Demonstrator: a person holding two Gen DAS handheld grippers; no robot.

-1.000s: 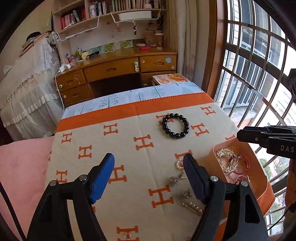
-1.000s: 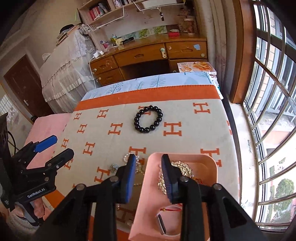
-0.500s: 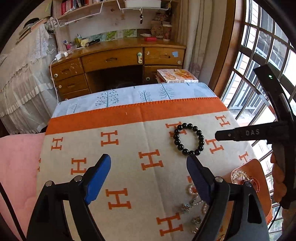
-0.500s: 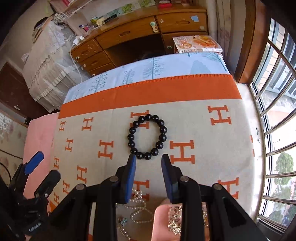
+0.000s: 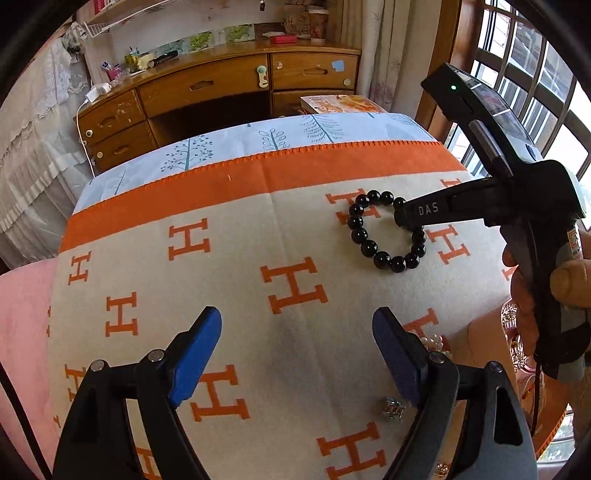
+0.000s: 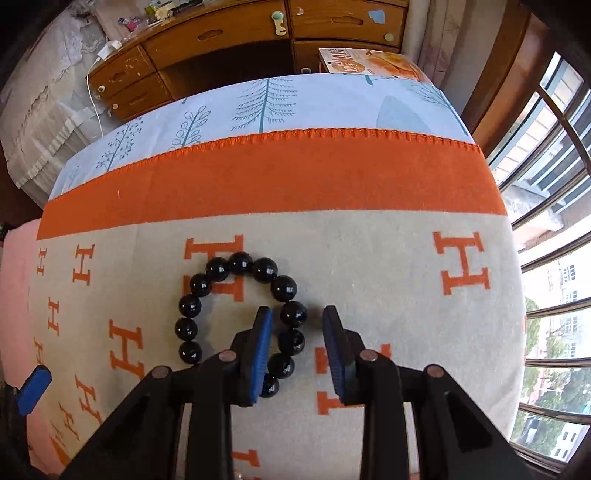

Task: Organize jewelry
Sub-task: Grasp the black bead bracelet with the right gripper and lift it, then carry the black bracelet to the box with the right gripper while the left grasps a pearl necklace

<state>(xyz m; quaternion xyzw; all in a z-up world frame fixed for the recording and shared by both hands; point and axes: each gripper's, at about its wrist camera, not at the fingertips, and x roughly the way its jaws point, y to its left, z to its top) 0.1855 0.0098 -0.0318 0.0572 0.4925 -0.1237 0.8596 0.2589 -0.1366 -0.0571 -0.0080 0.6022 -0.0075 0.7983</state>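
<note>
A wooden desk (image 5: 236, 85) with drawers stands against the far wall, small clutter on its top, and a white wire shelf (image 5: 122, 14) hangs above it. A bed fills the foreground — a beige blanket (image 6: 369, 258) with orange H letters and an orange band lies over a pale blue sheet (image 6: 295, 103) printed with trees. Daylight comes through a barred window (image 5: 532, 62) on the right, beside a pale curtain (image 5: 384, 48). White frilled cloth (image 5: 33, 147) hangs at the left
</note>
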